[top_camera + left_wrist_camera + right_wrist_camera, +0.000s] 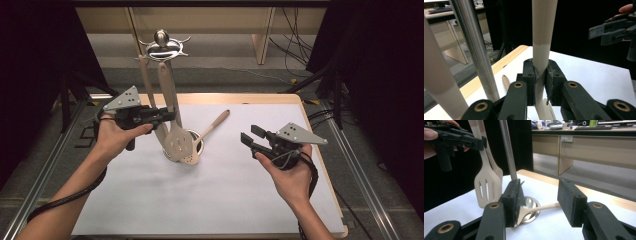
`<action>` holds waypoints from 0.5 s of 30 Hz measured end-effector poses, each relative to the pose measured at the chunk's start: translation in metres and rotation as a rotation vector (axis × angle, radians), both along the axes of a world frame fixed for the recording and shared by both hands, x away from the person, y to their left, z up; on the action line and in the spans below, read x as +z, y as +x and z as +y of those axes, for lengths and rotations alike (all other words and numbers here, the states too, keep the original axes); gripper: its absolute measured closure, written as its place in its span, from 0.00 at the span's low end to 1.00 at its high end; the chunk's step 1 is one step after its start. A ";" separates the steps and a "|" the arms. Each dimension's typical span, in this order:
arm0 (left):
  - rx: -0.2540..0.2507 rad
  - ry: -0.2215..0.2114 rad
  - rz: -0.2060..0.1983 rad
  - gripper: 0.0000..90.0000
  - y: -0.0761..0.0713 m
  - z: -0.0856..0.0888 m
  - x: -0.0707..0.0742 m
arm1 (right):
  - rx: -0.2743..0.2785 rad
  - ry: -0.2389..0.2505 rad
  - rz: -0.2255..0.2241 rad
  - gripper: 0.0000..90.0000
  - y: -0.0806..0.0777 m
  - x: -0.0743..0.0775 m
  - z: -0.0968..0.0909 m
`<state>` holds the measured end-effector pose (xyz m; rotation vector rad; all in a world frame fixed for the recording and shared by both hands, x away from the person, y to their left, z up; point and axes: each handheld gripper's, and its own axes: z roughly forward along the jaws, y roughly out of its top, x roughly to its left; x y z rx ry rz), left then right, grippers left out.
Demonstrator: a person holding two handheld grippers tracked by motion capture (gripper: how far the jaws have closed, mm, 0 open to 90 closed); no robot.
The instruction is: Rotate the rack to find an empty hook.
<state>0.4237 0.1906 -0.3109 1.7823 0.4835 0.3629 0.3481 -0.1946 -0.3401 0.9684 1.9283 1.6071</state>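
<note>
The landmark is the metal stand [165,75], a polished pole rising from a round base on the white-covered counter [150,210] to a ring of hooks at its top. Just beside the pole hangs a slotted spatula [176,140], its long axis running nearly vertical, handle toward the hook ring and slotted blade low, close to the base. The left tongs [170,116] reach in level from the pole's left side and are clamped on that handle about midway up; the left gripper view shows both pads pressed flat against the pale handle, which passes straight up between them. A second pale utensil hangs on the far-left side of the pole, ungripped. A wooden spoon [212,127] lies flat on the counter, its bowl resting at the stand's base and its handle pointing away to the pole's right and toward the far edge. The right tongs [249,136] hover to the right of the base, jaws apart and empty, aimed at the stand; in the right gripper view the spoon's handle crosses the gap between them farther off. The left hand is clearly the nearer one, so the next move probably turns on lifting the spatula along its own upright axis, toward or off the hook.
</note>
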 end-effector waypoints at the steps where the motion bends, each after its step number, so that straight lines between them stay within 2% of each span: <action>1: -0.005 -0.001 0.004 0.88 0.001 0.000 0.000 | 0.010 0.005 0.003 0.60 0.000 0.000 0.000; 3: -0.014 -0.006 0.014 0.88 0.002 0.001 -0.002 | 0.007 -0.003 -0.005 0.60 0.001 0.000 0.000; 4: -0.017 -0.014 0.019 0.88 0.003 0.001 -0.002 | 0.010 0.008 0.011 0.60 0.000 -0.001 0.001; 6: -0.021 -0.018 0.028 0.88 0.004 0.002 -0.003 | 0.007 0.003 0.014 0.61 0.000 0.000 0.001; 15: -0.049 -0.068 0.064 0.87 0.009 0.006 -0.007 | 0.006 0.003 0.002 0.61 0.001 -0.001 0.000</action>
